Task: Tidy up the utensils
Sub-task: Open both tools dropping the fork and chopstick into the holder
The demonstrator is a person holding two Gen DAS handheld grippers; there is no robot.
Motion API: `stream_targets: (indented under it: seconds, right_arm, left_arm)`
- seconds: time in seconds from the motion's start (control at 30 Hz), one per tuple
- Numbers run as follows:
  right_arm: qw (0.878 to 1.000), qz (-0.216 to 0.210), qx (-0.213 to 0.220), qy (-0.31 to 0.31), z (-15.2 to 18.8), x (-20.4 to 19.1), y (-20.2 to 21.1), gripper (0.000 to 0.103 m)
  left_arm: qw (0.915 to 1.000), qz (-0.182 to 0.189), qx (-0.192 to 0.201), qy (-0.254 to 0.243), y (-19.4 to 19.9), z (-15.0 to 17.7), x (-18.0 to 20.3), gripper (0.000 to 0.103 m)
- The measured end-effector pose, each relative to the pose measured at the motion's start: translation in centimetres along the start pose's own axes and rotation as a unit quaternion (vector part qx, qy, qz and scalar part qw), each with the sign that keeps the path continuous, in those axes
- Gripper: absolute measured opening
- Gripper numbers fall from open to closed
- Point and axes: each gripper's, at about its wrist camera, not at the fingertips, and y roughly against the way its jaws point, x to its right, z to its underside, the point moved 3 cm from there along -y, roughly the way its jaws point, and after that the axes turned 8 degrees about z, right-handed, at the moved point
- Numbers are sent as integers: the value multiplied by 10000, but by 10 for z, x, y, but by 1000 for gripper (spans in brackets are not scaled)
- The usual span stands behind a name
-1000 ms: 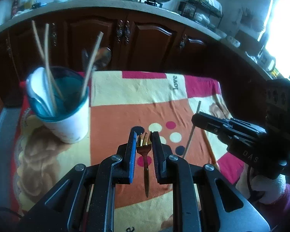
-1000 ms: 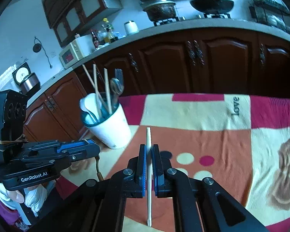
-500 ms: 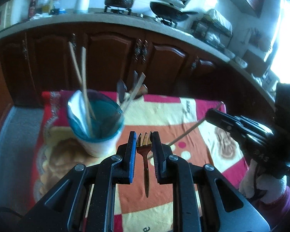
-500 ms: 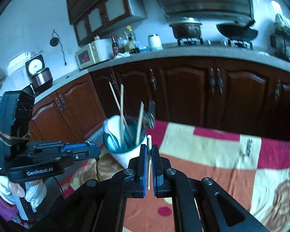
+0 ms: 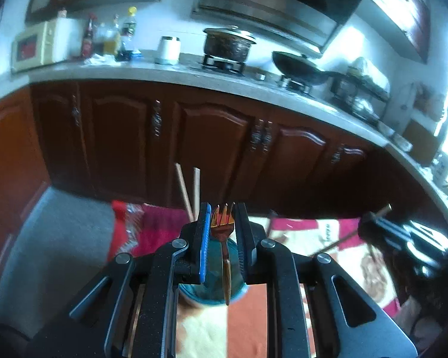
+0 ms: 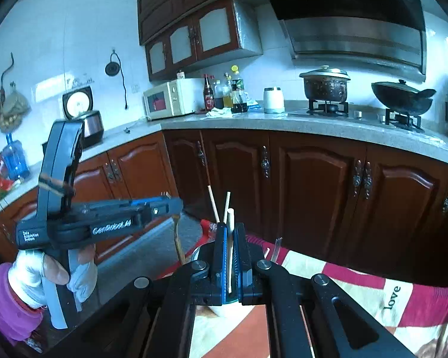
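cup (image 5: 207, 294) mostly hidden behind hand-held gripper, its contents perhaps chopsticks (image 5: 191, 191), background blurred

Copper fork (image 5: 222, 229), teal cup (image 5: 212, 294), checked red/orange cloth (image 5: 248, 322).

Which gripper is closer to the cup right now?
Left, though it's close. The left gripper hangs directly above the cup with the fork; the right gripper, holding a chopstick, sits just behind it.

Left gripper (image 5: 222, 223) clamped, right gripper (image 6: 230, 238) apparently pinched
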Motion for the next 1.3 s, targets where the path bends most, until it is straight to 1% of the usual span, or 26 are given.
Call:
stream_targets:
  seconds: [0.1,0.17,0.37,0.53,0.63,0.7,0.77,0.8,0.83,0.93,1.07,1.1,1.13,1.2,1.3]
  right_arm:
    - [9999,57,-130,39,6,-3,-22,4]
    - [9995,23,-290,-83,14,0,-39,4]
    - [9964,20,-741,-413,44,13,-75,4]
    - [9936,34,-960,-591,60,22,-91,4]
    - [9928,36,-989,-679,64,24,-95,4]
    - [9920,-65,-1045,-699,66,24,-97,4]
    - [9912,-92,-1087,-751,70,25,-96,16]
    - [9910,-109,-1067,-798,72,27,-94,28]
    - [9907,-133,-1040,-863,73,28,-92,30]
    - [9895,-131,-1078,-956,79,30,-86,30]
    - [9890,-140,-1115,-958,87,29,-80,30]
    - [9892,-116,-1128,-927,88,29,-80,30]
    - [9892,-81,-1157,-893,91,27,-80,30]
    - [9891,-46,-1175,-884,94,26,-79,30]
    - [9885,4,-1212,-906,99,25,-79,30]
  left_arm:
    - [9998,-188,-36,-54,-15,6,-8,15]
    - [9994,-320,-93,-77,-27,14,-14,15]
    - [9986,-427,-291,98,-51,34,-29,15]
    - [9976,-510,-447,170,-63,46,-34,15]
    - [9969,-532,-535,216,-68,54,-36,15]
    - [9965,-543,-587,231,-70,58,-37,15]
    - [9963,-550,-607,251,-70,59,-36,15]
    - [9963,-552,-610,248,-70,61,-36,15]
    - [9962,-554,-619,245,-70,61,-35,15]
    - [9956,-553,-699,288,-70,63,-33,15]
    - [9954,-575,-705,301,-65,66,-30,16]
    - [9954,-565,-713,310,-64,67,-29,20]
    - [9954,-551,-720,323,-62,68,-29,26]
    - [9955,-561,-695,312,-59,69,-27,31]
    - [9955,-587,-698,257,-54,71,-23,33]
